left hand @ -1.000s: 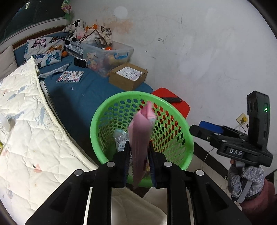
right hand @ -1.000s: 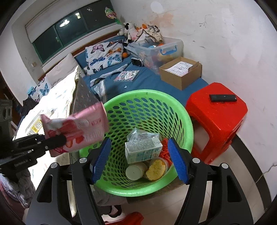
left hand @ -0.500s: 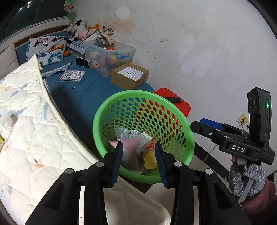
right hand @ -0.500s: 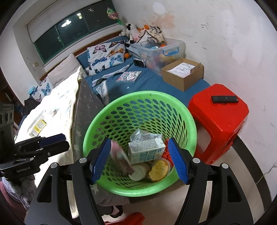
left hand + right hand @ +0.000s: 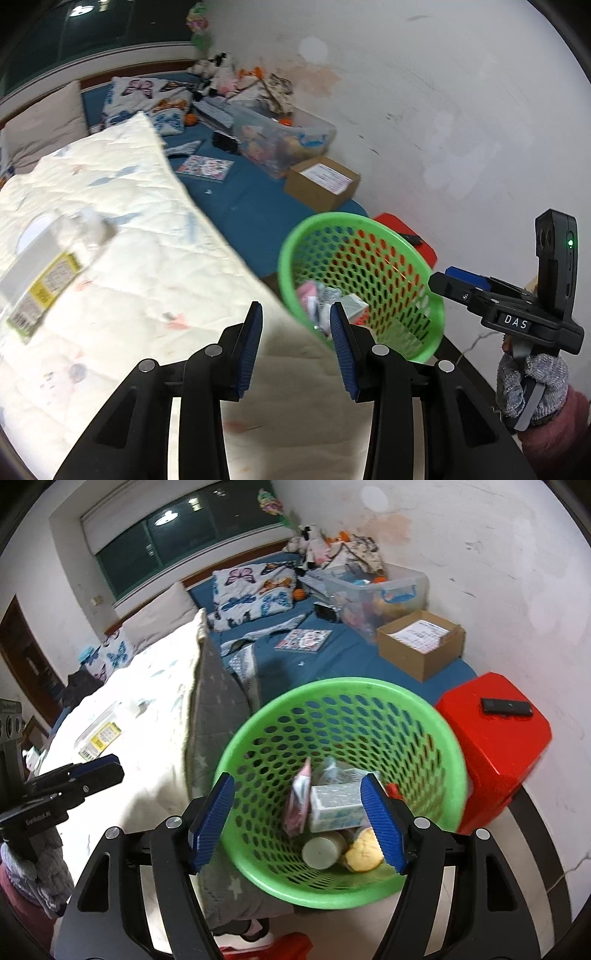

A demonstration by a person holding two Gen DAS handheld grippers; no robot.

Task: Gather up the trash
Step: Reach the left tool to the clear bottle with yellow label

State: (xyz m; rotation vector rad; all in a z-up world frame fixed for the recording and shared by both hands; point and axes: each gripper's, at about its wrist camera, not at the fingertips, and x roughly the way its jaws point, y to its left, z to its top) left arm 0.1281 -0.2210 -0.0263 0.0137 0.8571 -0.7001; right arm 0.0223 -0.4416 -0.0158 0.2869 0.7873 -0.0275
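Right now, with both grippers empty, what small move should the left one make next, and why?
Probably swing the left gripper further left over the white quilt toward the clear packet with the yellow label, jaws kept open. The pink wrapper already lies in the green basket, and that packet looks like the nearest trash left out.

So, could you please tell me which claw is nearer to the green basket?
Right. The right claw hovers open directly above the green basket; the left claw is off beside it, over the quilt.
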